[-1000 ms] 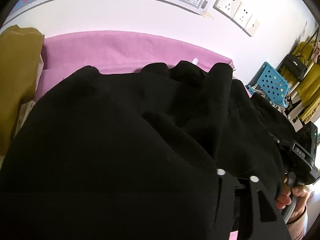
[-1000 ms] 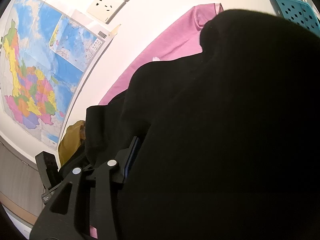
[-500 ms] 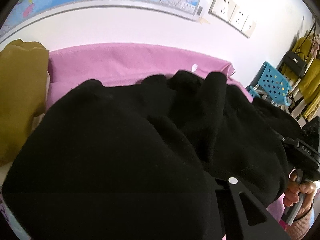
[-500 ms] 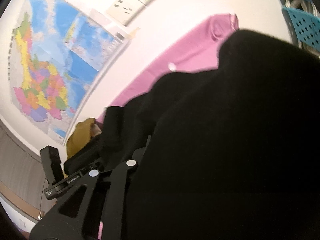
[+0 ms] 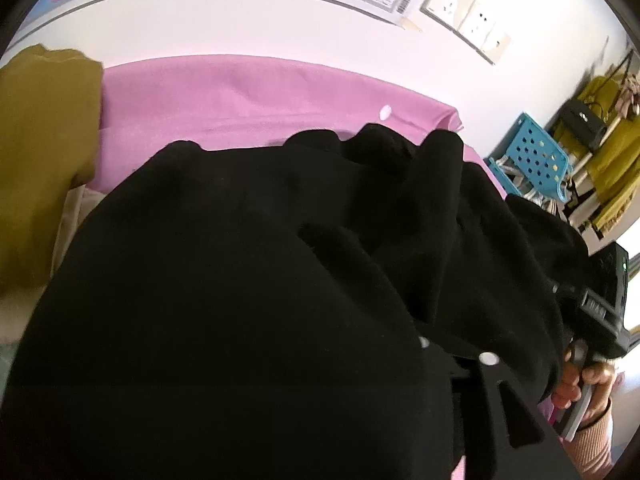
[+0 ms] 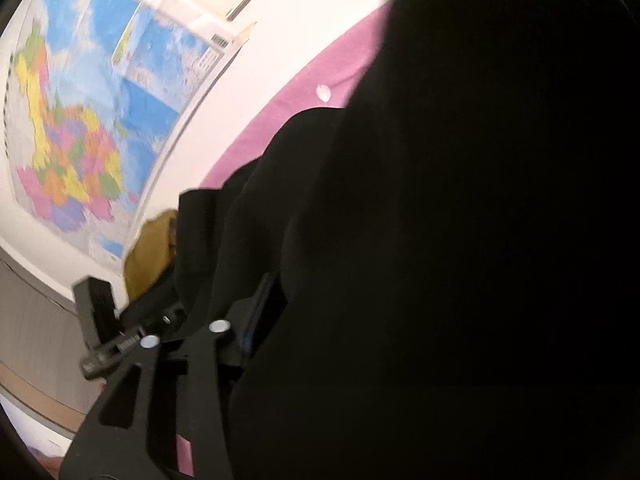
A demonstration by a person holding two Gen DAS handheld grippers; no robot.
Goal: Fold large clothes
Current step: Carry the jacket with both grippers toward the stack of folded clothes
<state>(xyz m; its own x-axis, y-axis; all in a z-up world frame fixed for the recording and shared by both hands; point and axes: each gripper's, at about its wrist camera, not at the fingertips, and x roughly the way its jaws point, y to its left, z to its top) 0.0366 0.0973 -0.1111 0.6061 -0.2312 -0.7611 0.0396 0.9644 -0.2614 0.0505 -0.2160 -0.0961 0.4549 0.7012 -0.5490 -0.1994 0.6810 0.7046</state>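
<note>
A large black garment (image 5: 248,280) fills most of both views and hangs bunched over a pink cloth-covered table (image 5: 248,96). My left gripper (image 5: 452,356) is shut on a fold of the black garment, its fingertips buried in the cloth. My right gripper (image 6: 224,320) is shut on another part of the same garment (image 6: 460,260), which drapes over its right finger and hides it. Each gripper shows in the other's view: the right one (image 5: 600,312) with the hand on its handle, the left one (image 6: 104,328) at the lower left.
A mustard-yellow garment (image 5: 40,152) lies piled at the table's left end. A wall with maps (image 6: 80,120) and sockets (image 5: 464,12) runs behind the table. A blue perforated stool (image 5: 536,160) and hanging yellow clothes (image 5: 616,168) stand to the right.
Both grippers have kept their hold on the black garment and shifted with it; the cloth now covers more of the right wrist view, and more pink table shows beyond it in the left view.
</note>
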